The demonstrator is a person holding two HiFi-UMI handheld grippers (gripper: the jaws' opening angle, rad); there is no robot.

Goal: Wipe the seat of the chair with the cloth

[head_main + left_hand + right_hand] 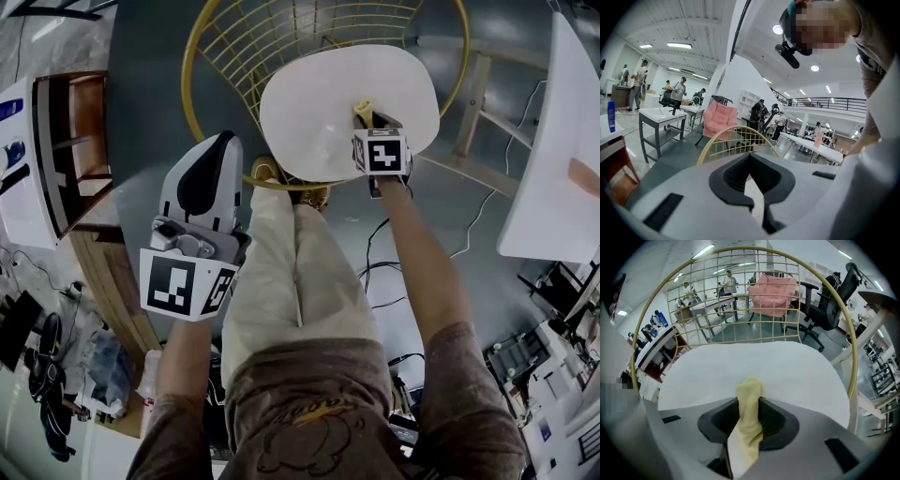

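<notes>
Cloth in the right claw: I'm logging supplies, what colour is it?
A pale yellow fabric cloth, clearest in the right gripper view.

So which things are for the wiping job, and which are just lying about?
For the job: yellow cloth, right gripper pinching it, white chair seat.
Just lying about: pink chair, black office chair, white table, blue bottle.

floor: dark grey, black wires lie on it | ceiling: white, long lights on | furniture: white table, pink chair, black desk chair, brown wood shelf | far back: rail up high, people standing
</notes>
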